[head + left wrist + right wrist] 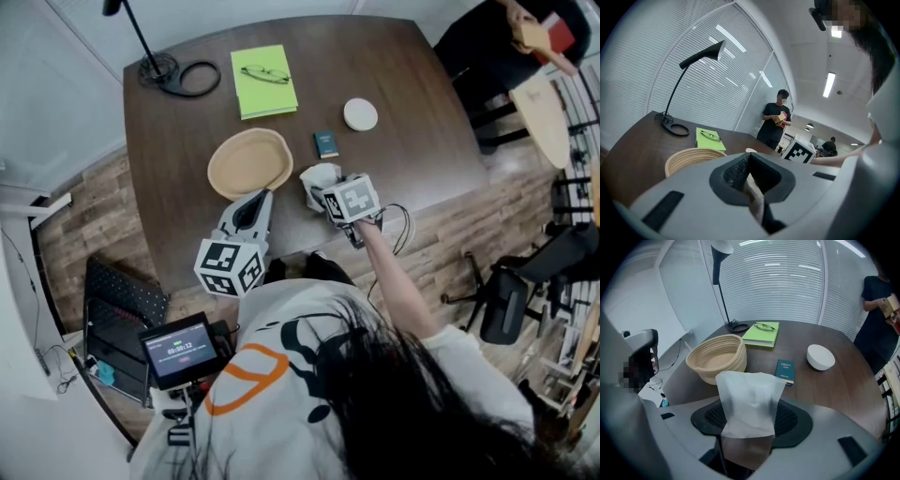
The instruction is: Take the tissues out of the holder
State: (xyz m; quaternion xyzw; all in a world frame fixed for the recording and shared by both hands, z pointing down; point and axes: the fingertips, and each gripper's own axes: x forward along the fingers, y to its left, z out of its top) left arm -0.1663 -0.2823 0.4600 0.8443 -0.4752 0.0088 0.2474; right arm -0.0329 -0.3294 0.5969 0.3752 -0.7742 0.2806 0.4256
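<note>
1. The right claw point(330, 192) is pinching a white tissue point(749, 399). The sheet stands upright between its dark meshed pads, with its lower end tucked down between them.
2. In the head view this tissue is a crumpled white bunch at the tip of the right claw. It is over the dark wooden tabletop point(412, 141) near the front edge, and the claw is angled steeply downward.
3. The left claw point(751, 178) is pressed together. A thin pale strip of tissue point(757, 199) is caught where its pads meet and trails toward the camera.
4. In the head view the left claw lies at about 8 o'clock from the right one, and the two are near each other but apart. It points nearly level across the tabletop toward the woven basket point(249, 161).
5. The basket sits at about 9 o'clock from the held tissue, just beside it.
6. A small teal book point(326, 143) lies flat at 12 o'clock from the tissue. A white bowl point(360, 114) stands at 1 o'clock, further back.
7. A green notebook point(263, 82) lies at 12 o'clock from the basket, with a pair of glasses point(266, 73) on top of it.
8. A black lamp point(704, 55) stands at the far left corner, at about 10 o'clock from the basket.
9. A person in dark clothes point(776, 123) stands beyond the far right side of the tabletop, holding something in both hands.
</note>
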